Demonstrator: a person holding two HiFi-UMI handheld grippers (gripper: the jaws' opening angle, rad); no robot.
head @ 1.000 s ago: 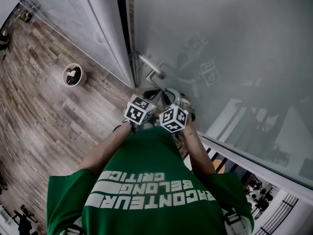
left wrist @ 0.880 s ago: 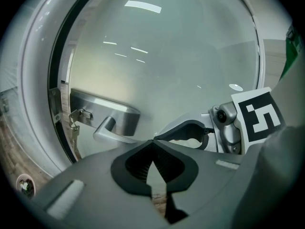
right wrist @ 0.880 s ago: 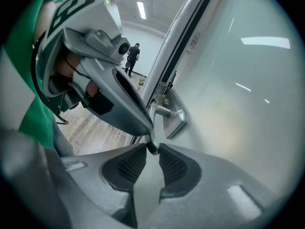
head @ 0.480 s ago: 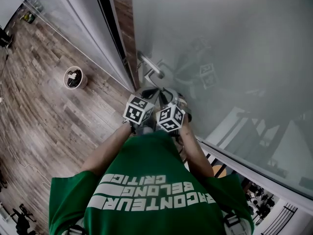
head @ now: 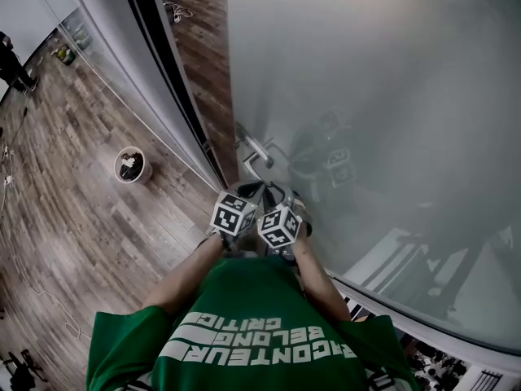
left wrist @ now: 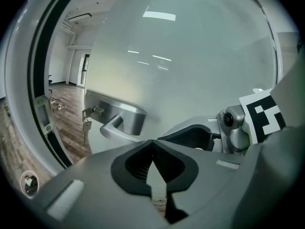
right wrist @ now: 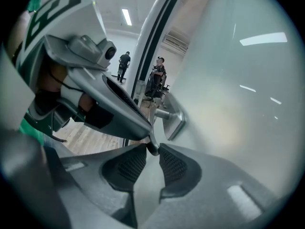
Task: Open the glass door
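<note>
Frosted and pale grey, the tall glass door fills the head view from 12 to 4 o'clock. It stands ajar from the dark metal door frame, with a strip of brown wood-plank floor showing in the gap between them. The brushed-metal lever handle sits on the door's free edge, near the middle of that view, and both tools are bunched just at its 6 o'clock.

The right gripper has its ribbed black pads pinched on the thin tip of the lever. The handle's square plate lies beyond them at 1 o'clock in its own view.

The left gripper has its jaws pressed together at the tips with nothing between them (only a sliver of floor shows behind). It lies close beside the right one, the handle at its 10 o'clock. A small bunch of metal keys hangs from the lock just left of the lever.

A round white pot stands on the floor at 9 o'clock of the handle.

The person's green T-shirt carries white print, seen upside down: "CRITIC", "BELONG", and a longer third word ending "ONTEUR".
</note>
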